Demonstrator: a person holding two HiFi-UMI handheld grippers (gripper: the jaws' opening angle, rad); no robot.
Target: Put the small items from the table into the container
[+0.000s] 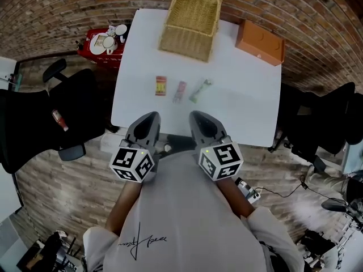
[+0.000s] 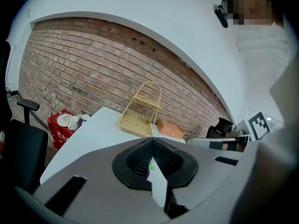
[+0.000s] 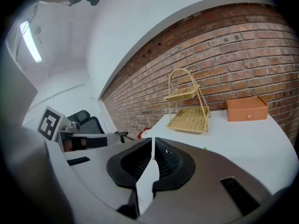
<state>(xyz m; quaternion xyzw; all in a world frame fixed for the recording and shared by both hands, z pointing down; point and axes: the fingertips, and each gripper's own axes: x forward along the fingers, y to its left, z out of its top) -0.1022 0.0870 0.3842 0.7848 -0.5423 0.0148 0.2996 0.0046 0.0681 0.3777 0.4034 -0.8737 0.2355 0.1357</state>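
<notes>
From the head view, three small items lie in a row at the middle of the white table (image 1: pixel 249 103): a red-and-yellow packet (image 1: pixel 161 86), a pink packet (image 1: pixel 179 91) and a green packet (image 1: pixel 200 90). They are well short of the wicker basket (image 1: pixel 190 22) at the far edge. The left gripper (image 1: pixel 151 117) and right gripper (image 1: pixel 196 115) are side by side over the near edge, aimed at the packets.

In the left gripper view, the jaws meet at their tips, holding nothing, and tilt slightly down toward the basket.

In the right gripper view, the jaws are likewise closed and empty, and an orange box (image 3: pixel 246 109) sits right of the basket.
</notes>
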